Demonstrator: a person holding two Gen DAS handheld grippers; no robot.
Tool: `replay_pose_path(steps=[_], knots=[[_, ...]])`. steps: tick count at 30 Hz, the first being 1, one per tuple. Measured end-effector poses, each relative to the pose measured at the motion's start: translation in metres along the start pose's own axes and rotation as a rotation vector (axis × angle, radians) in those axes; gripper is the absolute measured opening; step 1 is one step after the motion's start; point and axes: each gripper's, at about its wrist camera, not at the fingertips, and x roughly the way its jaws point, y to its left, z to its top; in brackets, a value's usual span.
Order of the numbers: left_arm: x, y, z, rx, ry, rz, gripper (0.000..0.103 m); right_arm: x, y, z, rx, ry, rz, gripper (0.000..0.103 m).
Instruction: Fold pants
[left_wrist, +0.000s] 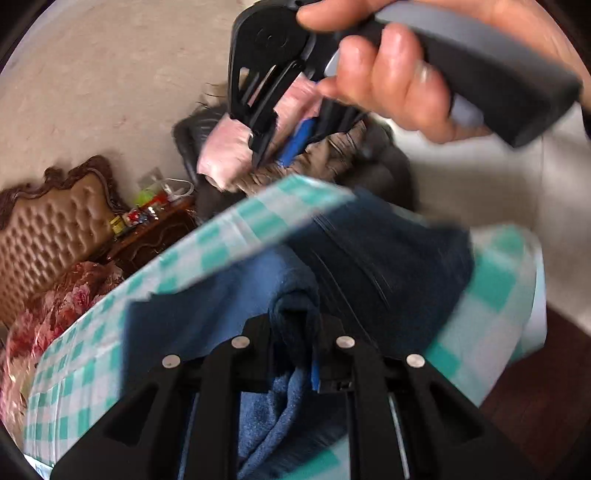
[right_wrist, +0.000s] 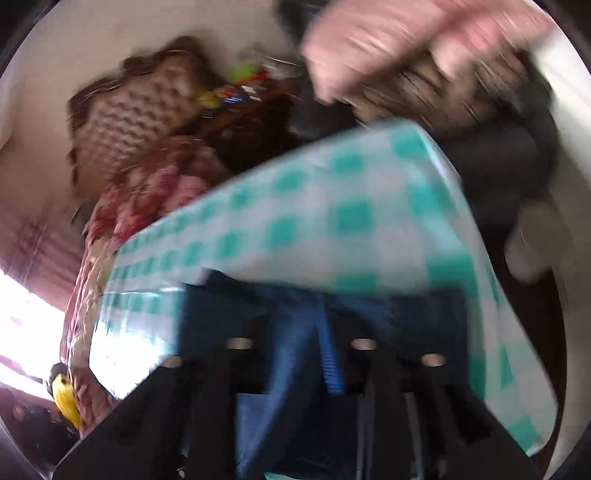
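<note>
We've got the left gripper (left_wrist: 295, 328) clamped on a bunched fold of the pants (left_wrist: 369, 258), dark blue w/ a lighter inside, lying on the teal-check table (left_wrist: 229, 236). Right gripper (left_wrist: 269, 147) is up in the air past the table edge, jaws apart, nothing in them; the hand (left_wrist: 406, 74) grips its handle. Right wrist view's too blurred to add more. No readable writing or labels anywhere.

Daylit and fairly bright, with a blown-out window (right_wrist: 26, 332) at lower left of the right wrist view and a white glare patch on the checkered tablecloth (right_wrist: 122, 332) beside it. Heavily motion-blurred there, perhaps from a fast swing; sharper in the left view. Curved, darkened at the fisheye edges.
</note>
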Motion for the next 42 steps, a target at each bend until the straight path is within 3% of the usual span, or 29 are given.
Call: replay_pose_path(steps=[1, 6, 13, 15, 16, 17, 18, 23, 27, 29, 34, 36, 42], knots=[[0.002, -0.009, -0.006, 0.029, -0.002, 0.009, 0.013, 0.007, -0.011, -0.01, 0.021, 0.017, 0.009, 0.056], [0.006, 0.001, -0.014, 0.003, -0.007, 0.03, 0.013, 0.041, -0.033, -0.034, 0.086, 0.135, 0.09, 0.056], [-0.004, 0.013, 0.002, -0.032, -0.034, 0.069, 0.013, 0.087, -0.007, -0.034, 0.059, 0.238, 0.123, 0.057], [-0.004, 0.013, 0.001, -0.011, -0.031, 0.075, 0.013, 0.099, 0.002, -0.03, 0.033, 0.244, 0.114, 0.052], [-0.004, 0.009, 0.001, -0.004, -0.029, 0.079, 0.013, 0.103, 0.006, -0.027, 0.015, 0.238, 0.09, 0.026], [-0.005, 0.01, 0.001, 0.004, -0.028, 0.087, 0.013, 0.107, 0.013, -0.024, -0.015, 0.227, 0.065, 0.018], [-0.005, 0.012, 0.002, 0.009, -0.03, 0.102, 0.013, 0.106, 0.019, -0.021, -0.031, 0.223, 0.081, 0.016], [-0.025, 0.005, 0.033, 0.055, -0.1, 0.14, 0.013, 0.055, 0.044, -0.003, -0.172, 0.096, 0.115, 0.014], [-0.019, -0.022, 0.065, 0.118, -0.156, 0.106, 0.013, 0.014, 0.011, 0.018, -0.172, 0.044, 0.114, 0.013], [-0.004, -0.043, 0.069, 0.145, -0.157, 0.081, 0.013, 0.012, -0.014, 0.024, -0.157, 0.047, 0.106, 0.013], [0.047, -0.096, 0.05, 0.253, -0.051, -0.009, 0.013, 0.051, -0.079, 0.01, -0.095, 0.108, 0.043, 0.014], [0.051, -0.1, 0.045, 0.263, -0.052, -0.005, 0.013, 0.048, -0.085, 0.007, -0.081, 0.084, 0.077, 0.013], [0.04, -0.099, 0.056, 0.239, -0.094, -0.004, 0.013, 0.015, -0.075, 0.009, -0.155, -0.001, 0.065, 0.013]])
